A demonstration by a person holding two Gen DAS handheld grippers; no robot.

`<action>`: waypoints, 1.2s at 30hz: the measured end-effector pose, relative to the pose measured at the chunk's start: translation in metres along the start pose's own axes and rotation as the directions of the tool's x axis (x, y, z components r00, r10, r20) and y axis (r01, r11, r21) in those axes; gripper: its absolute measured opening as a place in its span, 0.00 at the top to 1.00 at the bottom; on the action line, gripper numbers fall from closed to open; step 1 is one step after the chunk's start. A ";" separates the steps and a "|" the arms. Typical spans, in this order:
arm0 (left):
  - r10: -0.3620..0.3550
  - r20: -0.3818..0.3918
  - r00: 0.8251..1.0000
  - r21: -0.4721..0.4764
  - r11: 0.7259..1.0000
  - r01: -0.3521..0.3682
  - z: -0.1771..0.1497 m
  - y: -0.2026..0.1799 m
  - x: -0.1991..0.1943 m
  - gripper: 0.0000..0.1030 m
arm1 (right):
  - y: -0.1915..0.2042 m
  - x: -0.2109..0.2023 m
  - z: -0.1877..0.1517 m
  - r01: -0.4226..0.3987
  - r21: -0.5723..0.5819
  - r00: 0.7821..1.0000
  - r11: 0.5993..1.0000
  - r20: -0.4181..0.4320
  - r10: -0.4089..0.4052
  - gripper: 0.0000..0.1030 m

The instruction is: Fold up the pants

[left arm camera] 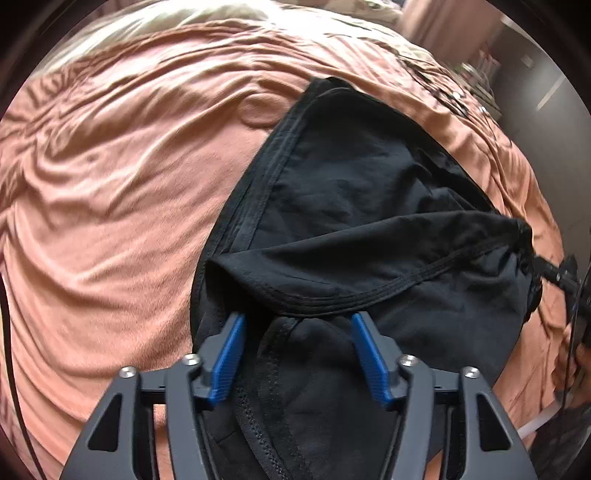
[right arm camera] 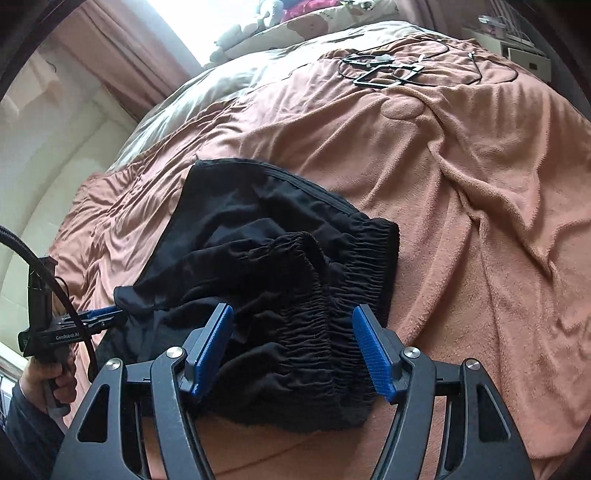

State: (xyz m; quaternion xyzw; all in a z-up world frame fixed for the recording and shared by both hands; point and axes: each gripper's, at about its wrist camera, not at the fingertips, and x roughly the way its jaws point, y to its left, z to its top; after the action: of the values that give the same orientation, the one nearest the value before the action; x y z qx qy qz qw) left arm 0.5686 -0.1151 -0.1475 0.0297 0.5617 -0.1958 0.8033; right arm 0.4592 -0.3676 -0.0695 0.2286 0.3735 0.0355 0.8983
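Black pants [left arm camera: 351,206] lie folded over in a heap on a pink blanket [left arm camera: 110,221]. In the left wrist view my left gripper [left arm camera: 297,321] is open, its blue pads straddling a hemmed leg end. In the right wrist view the pants [right arm camera: 266,251] show their gathered elastic waistband [right arm camera: 332,295]. My right gripper [right arm camera: 291,314] is open, its pads either side of the waistband. The left gripper [right arm camera: 110,314] also shows at the far left of the right wrist view, at the pants' edge. The right gripper shows at the right edge of the left wrist view [left arm camera: 554,273].
The pink blanket [right arm camera: 461,221] covers a bed. Black cables and a small frame-like item [right arm camera: 384,70] lie on the far side of it. Pillows and soft toys [right arm camera: 295,14] sit at the head. A wall and curtain [right arm camera: 92,74] stand to the left.
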 end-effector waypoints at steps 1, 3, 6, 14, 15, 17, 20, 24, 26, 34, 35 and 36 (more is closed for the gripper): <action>0.004 0.002 1.000 0.021 1.000 -0.004 0.000 -0.003 -0.001 0.49 | 0.001 0.000 0.000 0.000 -0.012 1.000 1.000 0.001 0.000 0.36; 0.015 -0.003 1.000 0.064 0.998 -0.015 -0.001 -0.008 -0.002 0.62 | 0.005 0.000 0.000 0.005 -0.052 1.000 0.999 0.004 -0.005 0.36; 0.037 -0.010 0.999 0.088 0.995 -0.036 0.000 -0.010 -0.004 0.91 | 0.010 0.000 -0.001 0.023 -0.102 1.000 0.994 0.017 -0.021 0.51; 0.078 0.078 0.994 0.112 0.990 -0.087 0.014 -0.015 -0.035 0.95 | 0.003 -0.006 -0.004 -0.016 -0.113 0.999 0.993 0.032 0.020 0.95; 0.080 0.092 0.993 0.105 0.990 -0.090 0.019 -0.015 -0.041 0.95 | 0.001 -0.009 -0.004 -0.025 -0.109 0.999 0.994 0.038 0.029 0.96; 0.085 0.121 0.989 0.098 0.990 -0.097 0.027 -0.015 -0.050 0.95 | -0.004 -0.015 -0.004 -0.043 -0.096 0.997 0.994 0.057 0.048 0.97; 0.104 0.152 0.983 0.091 0.989 -0.119 0.039 -0.016 -0.059 0.95 | -0.012 -0.024 -0.005 -0.077 -0.067 0.994 0.995 0.077 0.082 0.97; 0.130 0.196 0.972 0.082 0.985 -0.149 0.060 -0.020 -0.068 0.95 | -0.021 -0.035 -0.006 -0.115 -0.043 0.988 0.992 0.100 0.119 0.97; 0.134 0.213 0.968 0.079 0.985 -0.153 0.071 -0.024 -0.070 0.95 | -0.025 -0.040 -0.006 -0.128 -0.032 0.985 0.991 0.109 0.130 0.97; 0.149 0.242 0.959 0.111 0.977 -0.180 0.120 -0.050 -0.053 0.95 | -0.040 -0.047 -0.008 -0.148 0.013 0.982 0.989 0.122 0.146 0.97; 0.154 0.242 0.958 0.116 0.976 -0.186 0.125 -0.053 -0.048 0.95 | -0.042 -0.046 -0.007 -0.145 0.019 0.982 0.989 0.122 0.142 0.97; 0.158 0.240 0.958 0.125 0.974 -0.192 0.131 -0.056 -0.042 0.95 | -0.044 -0.046 -0.007 -0.146 0.029 0.982 0.989 0.123 0.142 0.97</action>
State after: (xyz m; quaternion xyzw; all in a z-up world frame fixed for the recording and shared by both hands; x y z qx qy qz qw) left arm 0.6535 -0.1899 -0.0513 0.1156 0.4449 -0.1668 0.8723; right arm 0.4165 -0.4148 -0.0630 0.2736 0.3015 0.0794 0.9099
